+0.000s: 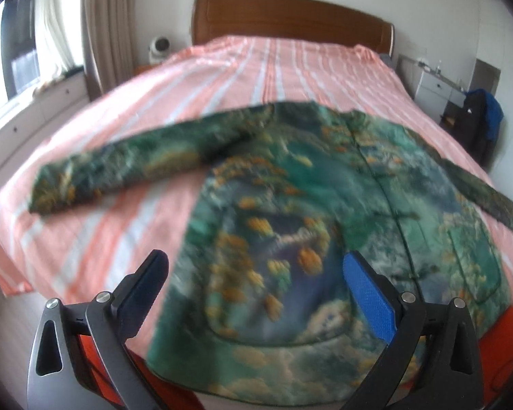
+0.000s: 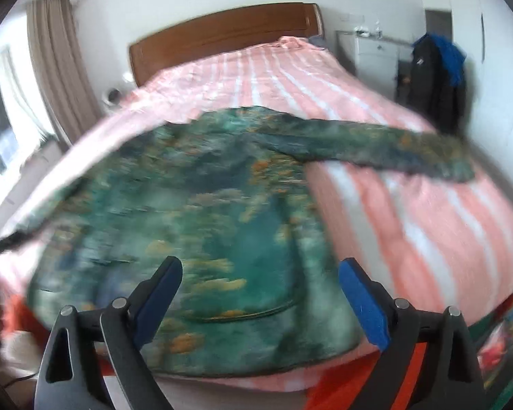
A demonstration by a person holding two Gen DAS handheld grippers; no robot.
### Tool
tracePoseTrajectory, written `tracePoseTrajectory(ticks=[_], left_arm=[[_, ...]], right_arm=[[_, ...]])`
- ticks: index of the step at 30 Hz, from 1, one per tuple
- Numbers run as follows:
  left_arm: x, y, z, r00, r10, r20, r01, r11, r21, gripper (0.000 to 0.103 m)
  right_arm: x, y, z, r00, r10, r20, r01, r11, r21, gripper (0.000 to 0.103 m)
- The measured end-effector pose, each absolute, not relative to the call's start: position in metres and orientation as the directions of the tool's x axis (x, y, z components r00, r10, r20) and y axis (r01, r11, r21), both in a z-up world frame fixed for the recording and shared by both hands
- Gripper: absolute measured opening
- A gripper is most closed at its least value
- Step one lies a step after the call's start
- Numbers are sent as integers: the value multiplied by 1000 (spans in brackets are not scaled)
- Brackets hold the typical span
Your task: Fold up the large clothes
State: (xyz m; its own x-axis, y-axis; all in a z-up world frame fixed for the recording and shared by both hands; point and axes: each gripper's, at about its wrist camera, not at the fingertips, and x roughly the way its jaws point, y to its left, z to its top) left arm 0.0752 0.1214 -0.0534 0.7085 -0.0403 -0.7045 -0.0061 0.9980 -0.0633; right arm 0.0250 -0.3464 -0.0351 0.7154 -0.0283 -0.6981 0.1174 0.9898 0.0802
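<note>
One large garment, a green quilted jacket with a blue-and-orange landscape print (image 1: pixel 290 212), lies spread flat, front up, on the near half of the bed with the pink-and-white striped cover (image 1: pixel 256 65). Its hem reaches the near edge of the bed; its collar points toward the far brown wooden headboard (image 1: pixel 290 17). The left sleeve (image 1: pixel 95 174) extends out to the left, and the right sleeve (image 2: pixel 376 150) extends out to the right. Both lie flat on the cover.

The left claw (image 1: pixel 256 294) is spread wide above the near hem and grips nothing. The right claw (image 2: pixel 260 297) is likewise spread wide above the hem, gripping nothing.

Judged step: the jacket is laid out, and no fold is made yet. The next move probably calls for each claw to travel outward to its own sleeve, close on the cuff, and carry the sleeve inward across the body. Both views are motion-blurred; fine detail of the front closure cannot be confirmed.
</note>
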Motion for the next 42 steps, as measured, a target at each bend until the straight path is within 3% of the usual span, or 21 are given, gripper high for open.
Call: tracePoseTrajectory(ticks=[8, 13, 20, 22, 24, 28, 42], left_arm=[[73, 116, -68, 668, 21, -743, -25, 1000, 5, 102], [79, 118, -70, 658, 11, -753, -47, 999, -26, 102], [86, 124, -75, 636, 38, -771, -101, 994, -34, 102], [88, 124, -76, 628, 58, -776, -112, 994, -16, 102], [89, 122, -76, 622, 69, -780, -117, 993, -5, 102], [89, 115, -78, 616, 91, -783, -110, 994, 29, 102], [97, 101, -81, 608, 90, -788, -96, 995, 40, 102]], right_arm=[[55, -411, -64, 655, -169, -737, 287, 957, 36, 92], [80, -465, -84, 563, -320, -762, 443, 895, -49, 92], [125, -550, -108, 467, -446, -764, 687, 727, -5, 92], [144, -568, -120, 450, -505, -737, 725, 688, -30, 103], [159, -581, -146, 370, -493, -788, 749, 660, -62, 103], [164, -570, -145, 345, -561, -753, 758, 639, -129, 103], [157, -574, -145, 374, -532, -759, 752, 653, -87, 103]])
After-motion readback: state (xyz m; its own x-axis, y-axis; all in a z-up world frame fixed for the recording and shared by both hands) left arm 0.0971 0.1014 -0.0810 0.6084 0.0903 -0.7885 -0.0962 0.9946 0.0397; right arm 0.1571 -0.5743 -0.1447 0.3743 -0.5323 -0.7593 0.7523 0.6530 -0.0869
